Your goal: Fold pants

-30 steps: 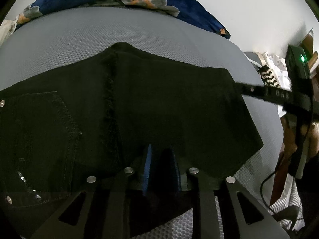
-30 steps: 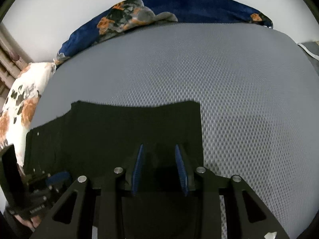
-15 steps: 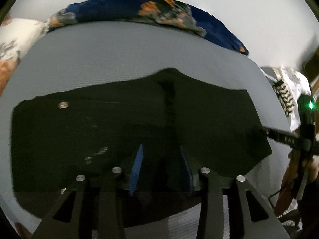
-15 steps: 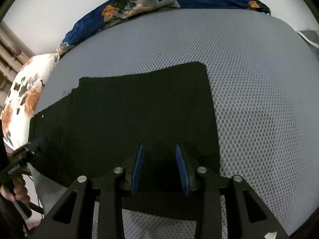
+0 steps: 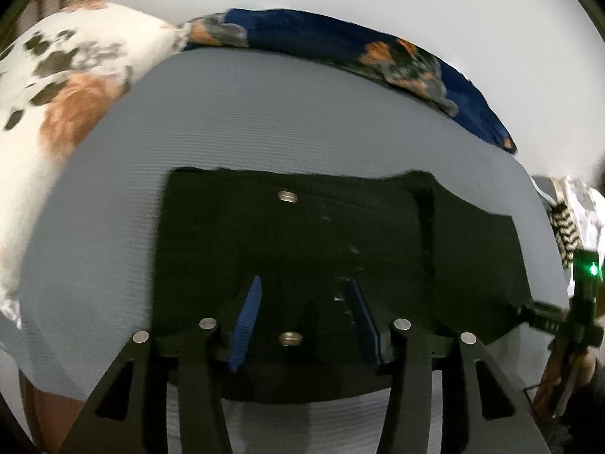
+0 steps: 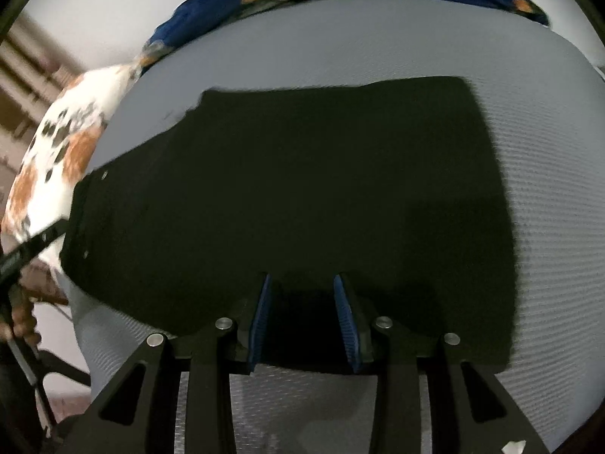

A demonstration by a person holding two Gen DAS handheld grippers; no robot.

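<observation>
The left gripper (image 5: 304,316) has its blue-padded fingers (image 5: 247,316) spread apart, the jaws having just been opening, and they hang over the near part of the folded black denim pants (image 5: 325,249) with nothing pinched between the pads; a small metal rivet shows in the gap between them. The right gripper (image 6: 305,319) holds its blue fingers (image 6: 261,317) parted by a narrower gap, above the near edge of the same black pants (image 6: 295,189); whether its pads touch the cloth cannot be told, and no fabric is seen gathered between them. The pants lie flat as a dark, roughly rectangular block on the grey mesh-textured bed surface (image 5: 264,113). In the right wrist view their right edge runs straight and clean, with a wide band of bare grey surface beyond it; their left end narrows toward the bed's side, where the other gripper's black arm comes in. In the left wrist view the far edge of the pants is nearly straight, and much open grey surface lies beyond it up to a dark blue floral blanket (image 5: 378,49) along the far side. A white pillow with orange and dark patches (image 5: 56,87) sits at the far left corner, well apart from the pants.
</observation>
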